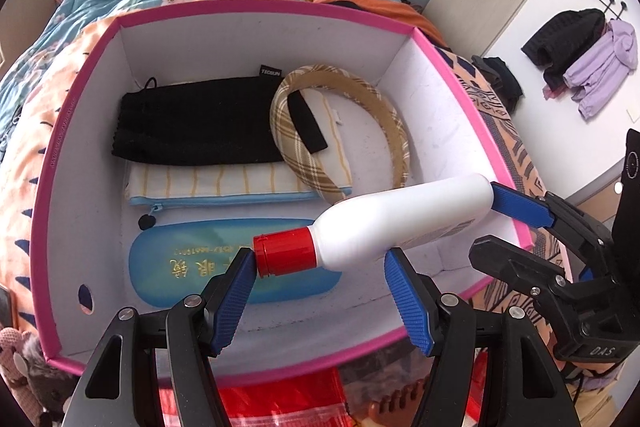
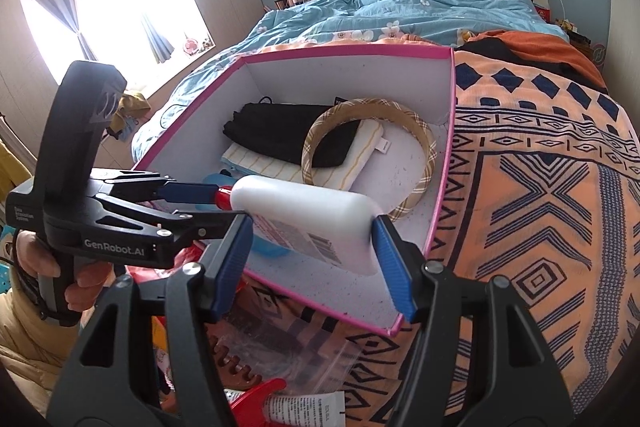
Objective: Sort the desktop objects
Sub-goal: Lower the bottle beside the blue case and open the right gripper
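Observation:
A white bottle (image 1: 404, 219) with a red cap (image 1: 285, 251) hangs sideways over the pink-rimmed white box (image 1: 260, 11). My right gripper (image 2: 310, 245) is shut on the bottle's base end (image 2: 304, 215). My left gripper (image 1: 320, 281) is open, its left finger touching the red cap, the right finger under the bottle's body. The right gripper also shows in the left wrist view (image 1: 516, 207). In the box lie a black pouch (image 1: 200, 119), a plaid headband (image 1: 340, 131), a striped zip pouch (image 1: 224, 183) and a blue glasses case (image 1: 192, 263).
The box sits on a patterned orange blanket (image 2: 540, 187) on a bed. Near me lie a red bag (image 1: 280, 399), a brown hair claw (image 2: 236, 367) and a tube (image 2: 304, 407). Clothes (image 1: 580, 67) hang on the wall at the right.

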### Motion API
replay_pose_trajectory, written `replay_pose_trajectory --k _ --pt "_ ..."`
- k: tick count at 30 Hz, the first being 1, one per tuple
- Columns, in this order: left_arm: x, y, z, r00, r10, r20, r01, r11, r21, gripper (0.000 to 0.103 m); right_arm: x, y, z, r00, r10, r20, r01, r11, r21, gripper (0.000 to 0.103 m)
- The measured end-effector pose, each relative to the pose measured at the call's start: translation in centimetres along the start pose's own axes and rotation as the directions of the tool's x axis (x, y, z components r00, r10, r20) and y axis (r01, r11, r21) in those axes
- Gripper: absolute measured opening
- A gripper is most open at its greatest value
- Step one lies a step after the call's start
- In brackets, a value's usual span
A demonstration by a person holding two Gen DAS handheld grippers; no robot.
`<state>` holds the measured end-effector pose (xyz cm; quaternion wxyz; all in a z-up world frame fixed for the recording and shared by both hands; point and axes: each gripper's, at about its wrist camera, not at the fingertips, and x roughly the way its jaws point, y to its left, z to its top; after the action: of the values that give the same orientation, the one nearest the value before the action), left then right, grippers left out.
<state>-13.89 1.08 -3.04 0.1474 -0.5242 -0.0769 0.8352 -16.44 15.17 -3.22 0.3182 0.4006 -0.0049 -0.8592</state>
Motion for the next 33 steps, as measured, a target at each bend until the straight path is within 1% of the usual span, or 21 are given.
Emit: replay_pose_trajectory --k 7,17,20,22,25,26,28,33 --pt "0.7 0.1 0.5 1.0 -0.008 -0.013 0.008 1.0 -0.008 0.068 0.3 -0.3 0.4 1.0 -0.008 -0.001 0.008 1.0 0.009 0.065" --pt "0.8 0.5 0.6 0.999 -0.031 -0.015 0.031 0.999 -0.033 0.066 0.6 -0.3 0.9 1.0 -0.016 -0.018 0.016 1.0 0.023 0.066" --pt "0.8 0.5 0.6 0.999 -0.04 -0.016 0.039 0.999 -0.036 0.066 0.6 -0.3 0.9 1.0 -0.011 -0.018 0.012 1.0 0.027 0.069" --pt "0.7 0.5 0.7 0.999 -0.037 -0.009 0.037 0.999 -0.035 0.066 0.4 -0.2 1.0 1.0 -0.023 -0.013 0.024 0.999 0.026 0.07" --pt "0.5 0.4 0.7 0.999 -0.032 -0.002 0.032 0.999 -0.023 0.066 0.1 -0.1 1.3 0.999 -0.037 -0.002 0.037 0.999 0.024 0.08" --pt "0.5 0.3 0.7 0.999 -0.034 0.001 0.034 0.999 -0.019 0.066 0.0 0.0 1.3 0.999 -0.05 0.003 0.05 0.999 0.019 0.08" --pt "0.4 0.2 0.6 0.999 -0.036 0.003 0.036 0.999 -0.016 0.066 -0.2 0.0 1.3 0.999 -0.034 0.005 0.034 0.999 0.012 0.08" --pt "0.3 0.1 0.1 0.999 -0.039 0.015 0.04 0.999 -0.005 0.067 -0.3 -0.6 1.0 1.0 -0.022 0.014 0.021 0.999 0.039 0.08"
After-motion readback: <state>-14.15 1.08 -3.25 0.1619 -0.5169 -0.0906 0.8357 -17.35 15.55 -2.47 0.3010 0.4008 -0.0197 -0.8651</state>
